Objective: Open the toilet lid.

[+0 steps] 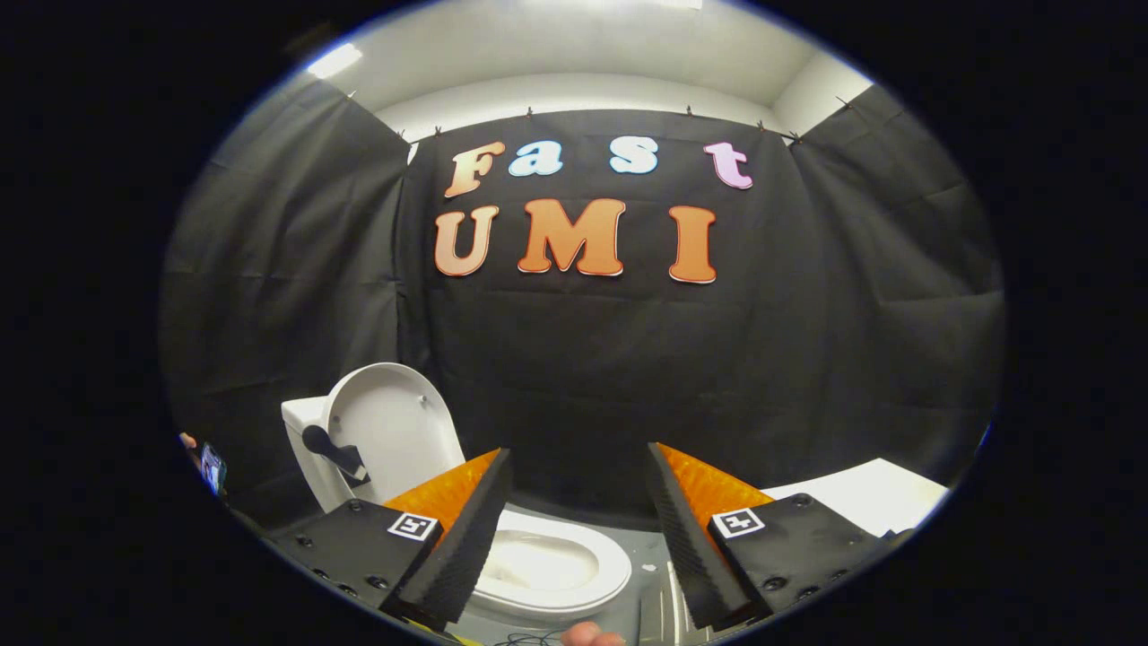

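Cloth-walled test booth (852, 359) with toilet (556, 565)

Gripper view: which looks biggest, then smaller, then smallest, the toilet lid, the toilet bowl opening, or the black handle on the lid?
1. Toilet lid, standing up open.
2. Toilet bowl opening, partly hidden behind a finger of the open gripper, so its rank against the lid is unsure.
3. Black handle, clearly smallest.

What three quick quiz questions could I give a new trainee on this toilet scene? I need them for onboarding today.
1. True or false: the toilet lid stands raised, leaning back toward the tank.
2. The gripper is: A) shut on the lid, B) open and holding nothing, C) shut on the seat.
3. Fill in: between and below the gripper's fingers lies the white toilet ____.

Key: 1 true; 2 B; 3 bowl.
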The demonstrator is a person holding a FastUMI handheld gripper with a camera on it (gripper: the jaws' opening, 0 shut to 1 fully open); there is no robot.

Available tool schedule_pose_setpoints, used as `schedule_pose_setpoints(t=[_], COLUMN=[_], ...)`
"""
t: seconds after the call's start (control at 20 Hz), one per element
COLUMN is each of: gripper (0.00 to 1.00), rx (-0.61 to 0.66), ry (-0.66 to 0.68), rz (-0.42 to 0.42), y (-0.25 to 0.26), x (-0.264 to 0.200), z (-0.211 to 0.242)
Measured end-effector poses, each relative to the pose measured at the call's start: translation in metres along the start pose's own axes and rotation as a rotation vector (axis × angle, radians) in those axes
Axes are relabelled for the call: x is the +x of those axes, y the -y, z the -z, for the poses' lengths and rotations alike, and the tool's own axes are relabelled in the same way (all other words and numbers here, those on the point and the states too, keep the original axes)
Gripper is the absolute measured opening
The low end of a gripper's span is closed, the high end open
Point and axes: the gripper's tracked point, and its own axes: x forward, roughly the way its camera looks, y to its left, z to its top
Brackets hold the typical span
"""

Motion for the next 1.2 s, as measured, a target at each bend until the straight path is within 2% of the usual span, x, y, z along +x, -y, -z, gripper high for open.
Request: schedule_pose_setpoints(t=[0.15,0.3,0.5,0.85,1.0,1.2], gripper=[0.96,0.98,0.98,0.98,0.98,0.99], rx=[0.007,-0.007,-0.004,0.059,0.118,0.164], ry=[0.068,-0.009,0.0,-0.003,0.004,-0.03], rz=[-0.001,-0.019,-0.016,0.036,0.085,0.089], y=[-0.004,-0.009,-0.004,0.024,0.04,0.04], x=[0.005,0.013,0.009,0.005,-0.003,0.001], z=[-0.006,0.04,0.037,0.06,0.075,0.088])
